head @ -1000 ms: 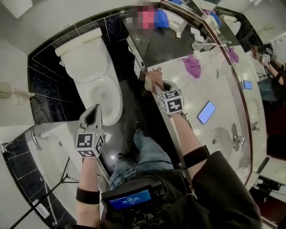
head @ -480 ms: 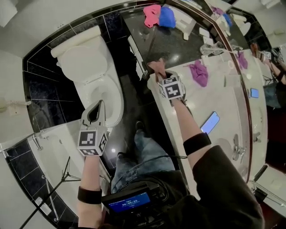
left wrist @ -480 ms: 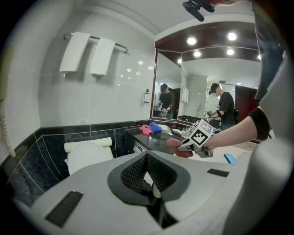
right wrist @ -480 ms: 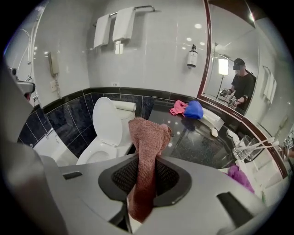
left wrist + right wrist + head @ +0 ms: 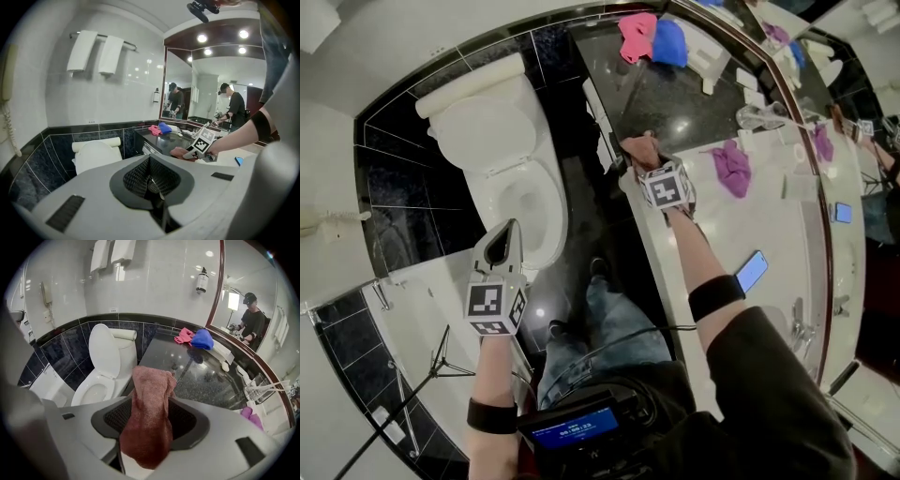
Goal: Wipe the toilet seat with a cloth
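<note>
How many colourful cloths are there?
4. Reddish-brown terry cloth between the right gripper's jaws, which have just been opening; pink cloth and blue cloth on the dark counter; purple cloth on the pale counter. More may be hidden.

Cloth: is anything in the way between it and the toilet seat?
Nothing visible. The cloth lies between the right tongs, which have just been opening, at the counter's edge. The lid is up, and open space leads to the toilet seat. The left tongs hover at its front, off to one side.
</note>
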Motion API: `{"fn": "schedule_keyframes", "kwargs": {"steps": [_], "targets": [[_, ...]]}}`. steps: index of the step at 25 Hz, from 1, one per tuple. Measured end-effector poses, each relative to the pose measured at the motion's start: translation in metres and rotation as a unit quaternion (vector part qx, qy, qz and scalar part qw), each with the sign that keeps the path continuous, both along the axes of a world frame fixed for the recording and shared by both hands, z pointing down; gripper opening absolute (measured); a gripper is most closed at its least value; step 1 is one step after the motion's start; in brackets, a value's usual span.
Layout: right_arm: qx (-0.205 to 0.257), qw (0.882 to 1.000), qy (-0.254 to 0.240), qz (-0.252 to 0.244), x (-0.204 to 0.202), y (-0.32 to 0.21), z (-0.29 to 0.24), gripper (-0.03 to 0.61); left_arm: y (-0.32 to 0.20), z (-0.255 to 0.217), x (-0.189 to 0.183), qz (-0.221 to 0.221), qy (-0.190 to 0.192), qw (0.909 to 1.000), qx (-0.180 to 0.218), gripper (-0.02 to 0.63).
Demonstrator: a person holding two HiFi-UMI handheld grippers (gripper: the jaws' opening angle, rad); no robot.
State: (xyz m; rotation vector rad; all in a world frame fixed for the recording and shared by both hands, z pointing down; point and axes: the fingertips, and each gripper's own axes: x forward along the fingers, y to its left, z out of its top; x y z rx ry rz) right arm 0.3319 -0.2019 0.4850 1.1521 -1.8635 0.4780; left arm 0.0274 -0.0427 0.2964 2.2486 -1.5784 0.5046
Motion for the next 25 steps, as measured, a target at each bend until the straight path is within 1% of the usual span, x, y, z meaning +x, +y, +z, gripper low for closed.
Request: {"fn": "schedule_keyframes", "kwargs": {"steps": [3, 8, 13, 17, 18, 23, 25], "targets": [[0.01, 1.0, 0.006, 0.007, 0.003, -0.002, -0.002, 0.284, 0.0, 0.0, -0.006, -0.005, 0.0, 1.0, 0.001, 0.003], [0.032, 0.999, 0.002, 0.005, 0.0, -0.001, -0.015, 0.284, 0.003, 0.0, -0.013, -0.011, 0.001, 0.9999, 0.006, 0.003], [0.065, 0.998, -0.005, -0.009, -0.01, 0.011, -0.046, 0.282, 0.015, -0.009, -0.015, -0.008, 0.004, 0.9998, 0.016, 0.003], [0.088, 0.996, -0.021, -0.023, -0.025, 0.033, -0.078, 0.278, 0.033, -0.017, -0.02, -0.006, 0.002, 0.9997, 0.025, 0.003], [0.091, 0.995, -0.026, -0.027, -0.03, 0.04, -0.085, 0.274, 0.038, -0.02, -0.022, -0.006, 0.002, 0.9996, 0.028, 0.003], [0.116, 0.99, -0.057, -0.058, -0.061, 0.082, -0.124, 0.18, 0.069, -0.033, -0.034, -0.009, 0.0, 0.9991, 0.041, 0.003], [0.132, 0.986, -0.061, -0.079, -0.079, 0.103, -0.138, 0.163, 0.085, -0.036, -0.042, -0.012, -0.001, 0.999, 0.044, 0.003]]}}
